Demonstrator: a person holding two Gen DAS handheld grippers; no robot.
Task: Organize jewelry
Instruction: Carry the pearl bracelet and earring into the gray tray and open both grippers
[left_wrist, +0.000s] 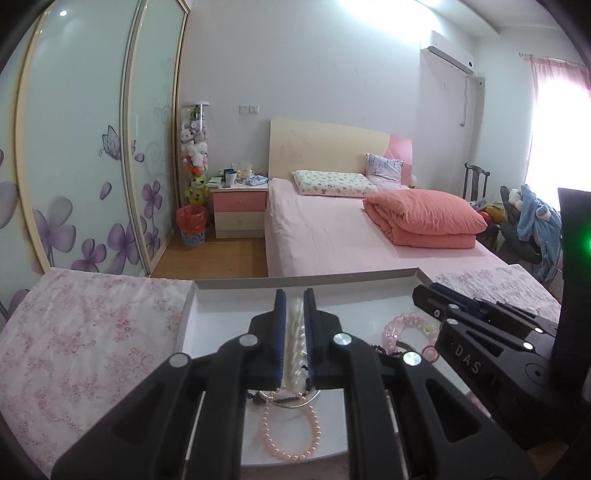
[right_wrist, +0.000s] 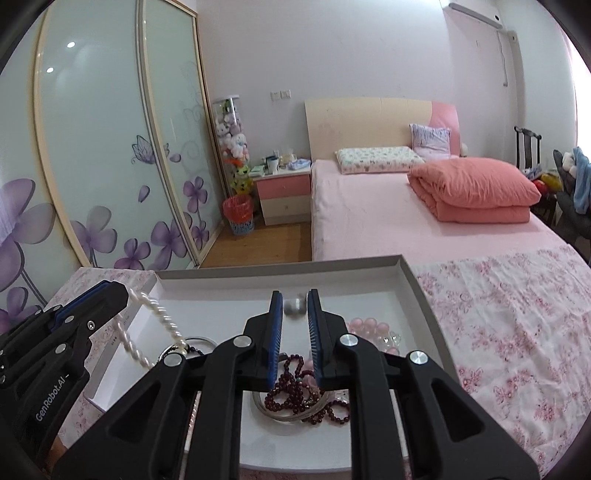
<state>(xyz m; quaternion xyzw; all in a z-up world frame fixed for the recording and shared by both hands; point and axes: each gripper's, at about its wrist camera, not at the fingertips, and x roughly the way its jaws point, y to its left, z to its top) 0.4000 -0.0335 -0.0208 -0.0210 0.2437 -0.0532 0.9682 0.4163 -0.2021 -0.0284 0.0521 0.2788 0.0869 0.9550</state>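
A shallow white tray (left_wrist: 295, 277) with a grey rim lies on a floral cloth. My left gripper (left_wrist: 295, 295) is shut on a white twisted pearl necklace (left_wrist: 294, 332), which hangs from its tips over the tray's left side (right_wrist: 159, 314). My right gripper (right_wrist: 294, 295) is over the middle of the tray, its jaws apart and nothing pressed between them. A small whitish piece (right_wrist: 295, 307) shows in the gap at its tips. Under it lie a dark red bead strand (right_wrist: 291, 384) and a pink crystal bracelet (right_wrist: 369, 326). A pink pearl necklace (left_wrist: 291, 432) lies near the front.
The floral cloth (right_wrist: 517, 332) spreads to both sides of the tray. Behind it is a bed (left_wrist: 332, 229) with a folded pink quilt (left_wrist: 424, 218). Sliding wardrobe doors (left_wrist: 81, 147) stand at the left, and a nightstand (left_wrist: 240, 206) is at the back.
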